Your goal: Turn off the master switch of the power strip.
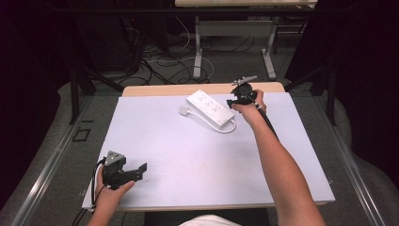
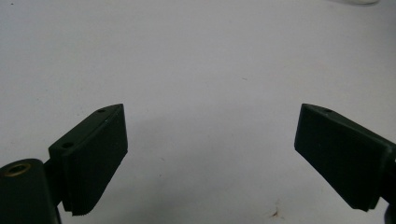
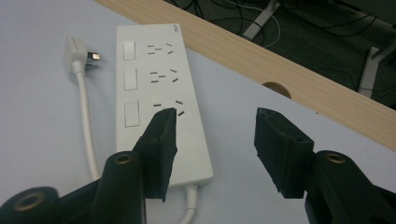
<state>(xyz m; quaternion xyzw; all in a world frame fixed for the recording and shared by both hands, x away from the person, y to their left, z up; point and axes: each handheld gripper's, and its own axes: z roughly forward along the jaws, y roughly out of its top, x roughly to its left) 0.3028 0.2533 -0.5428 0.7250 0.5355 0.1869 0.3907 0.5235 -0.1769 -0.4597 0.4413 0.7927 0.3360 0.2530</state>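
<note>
White sheeting covers the worktop [image 1: 197,155], with a bare wooden strip along its far edge and dark floor strewn with cables beyond.

Nearest, at about seven o'clock on the worktop, the left claw [image 1: 141,170] lies low over the sheet in the person's left hand [image 1: 110,193]. Its jaws stand wide apart with nothing between them but bare white surface, as the left gripper view makes plain.

Farther off, at about one o'clock, the right claw [image 1: 231,102] is held out on a long reach of the right arm. Its jaws are roughly half open and grip nothing. In the right gripper view one jaw hangs over the near end of the strip [image 3: 161,98], the other over bare sheet beside it; whether the pad touches the casing I cannot tell.

That power strip lies flat at about twelve o'clock, running diagonally, sockets and three switches facing up. Its cord [image 3: 86,126] leaves the near end and curls back alongside it to the plug [image 3: 79,52], which rests on the sheet just beside the strip's far end.
</note>
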